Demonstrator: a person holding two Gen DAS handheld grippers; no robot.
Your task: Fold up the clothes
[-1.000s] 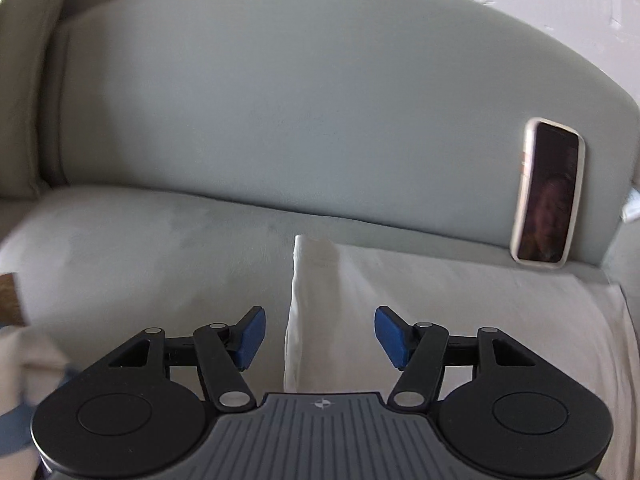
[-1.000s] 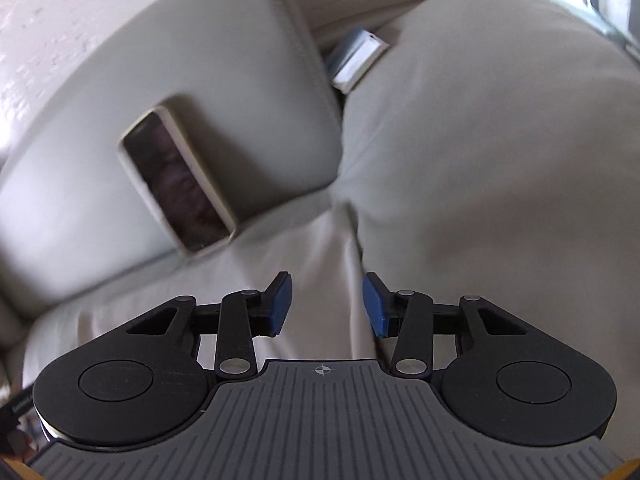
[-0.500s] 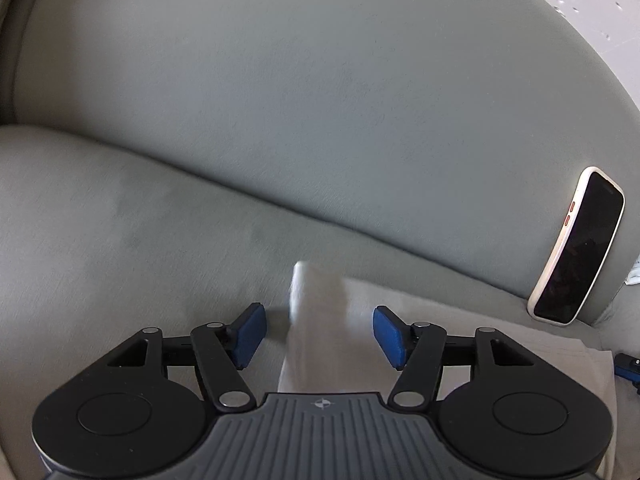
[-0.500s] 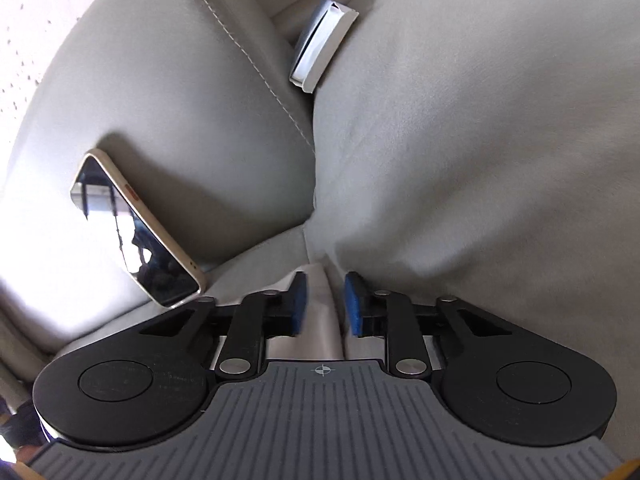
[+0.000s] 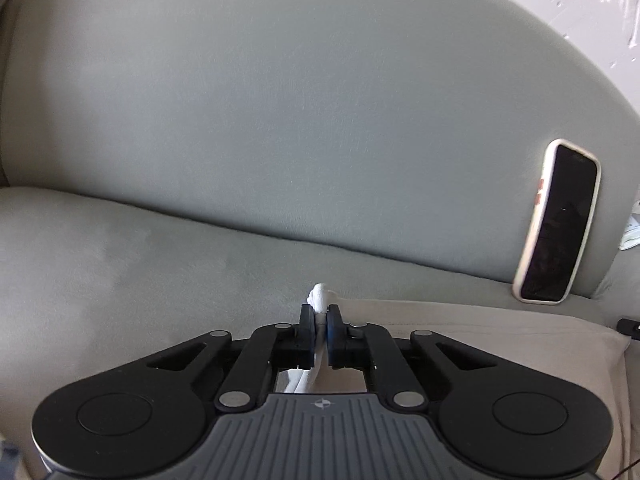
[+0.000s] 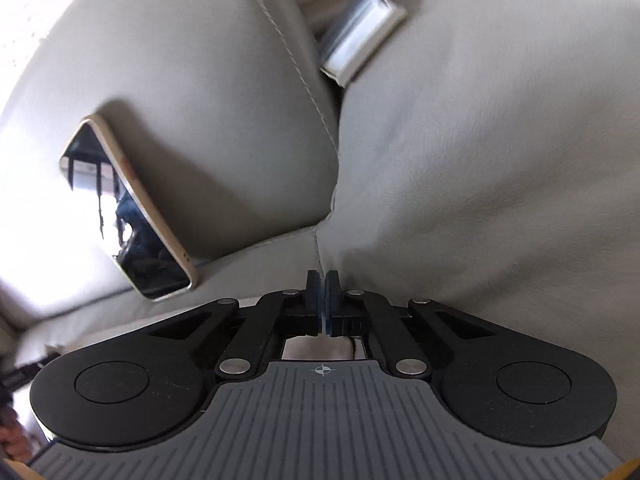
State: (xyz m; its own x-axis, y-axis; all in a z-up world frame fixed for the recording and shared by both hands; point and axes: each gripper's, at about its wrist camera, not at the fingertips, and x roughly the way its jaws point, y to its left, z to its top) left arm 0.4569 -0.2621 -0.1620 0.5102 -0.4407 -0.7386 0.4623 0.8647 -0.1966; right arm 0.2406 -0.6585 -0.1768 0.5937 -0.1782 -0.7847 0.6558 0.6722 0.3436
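Pinching the far corners of the cream cotton garment (image 5: 460, 324) lying flat on the grey fabric sofa (image 5: 160, 264) — L gripper (image 5: 319, 314) clenched on a bunched corner, R gripper (image 6: 323, 280) clamped tight, cloth barely visible. Next I lift both evenly, w/ tension, toward me.

The black two-finger left tool (image 5: 319, 322), whose jaws have just been closing, pinches a bunched white corner of the pale cream cloth garment (image 5: 460, 328), and a tuft of fabric pokes up above the blue-lined pads. The garment spreads flat to the right over the grey-green upholstered sofa seat (image 5: 132, 264), close below the broad sofa backrest (image 5: 300, 112). A dark-screened phone in a pale case (image 5: 558, 222) leans upright against the backrest at the right, just beyond the garment's far edge
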